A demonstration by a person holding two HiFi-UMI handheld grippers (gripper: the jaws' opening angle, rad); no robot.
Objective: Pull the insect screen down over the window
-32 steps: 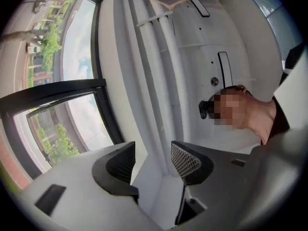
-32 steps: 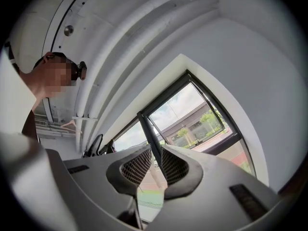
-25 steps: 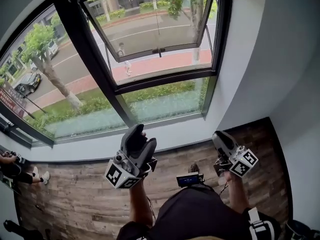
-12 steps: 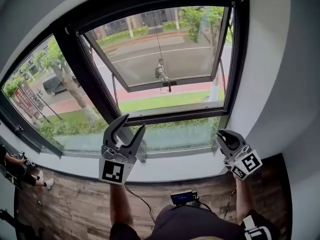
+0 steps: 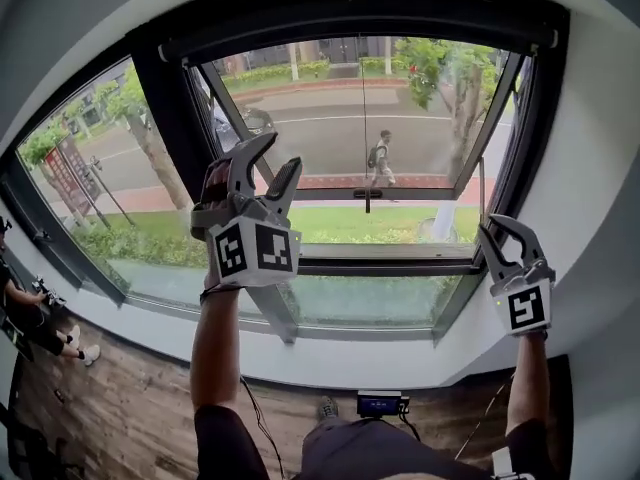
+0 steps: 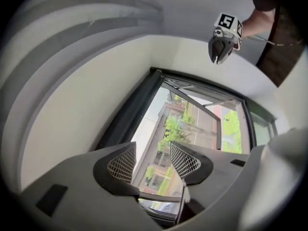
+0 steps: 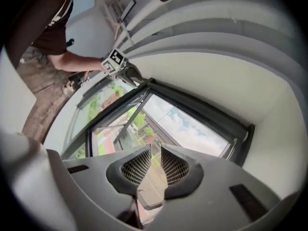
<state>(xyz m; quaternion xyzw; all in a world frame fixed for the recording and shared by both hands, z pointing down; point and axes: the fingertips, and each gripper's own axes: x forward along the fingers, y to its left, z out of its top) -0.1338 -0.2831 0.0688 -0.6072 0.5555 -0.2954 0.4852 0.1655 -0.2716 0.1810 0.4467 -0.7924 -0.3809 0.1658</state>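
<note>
Window (image 5: 165,98) with a dark frame fills the head view, its sash (image 5: 300,103) tilted open outward over a street and trees. The screen (image 5: 360,30) sits rolled up in the dark housing along the top of the frame. A thin cord (image 5: 364,118) hangs from it down the middle of the opening to a small handle (image 5: 367,194).

The left gripper (image 5: 281,150) is raised in front of the left part of the sash, to the left of the cord and apart from it. The left gripper view shows its jaws well apart with only the window seen between them. The right gripper (image 5: 500,238) is held lower, near the frame's right lower corner and well away from the handle. In its own view the jaws stand a narrow gap apart, with nothing between them.

Below the sill (image 5: 330,363) lies a wooden floor (image 5: 120,408), and a second person (image 5: 22,313) shows at the left edge.
</note>
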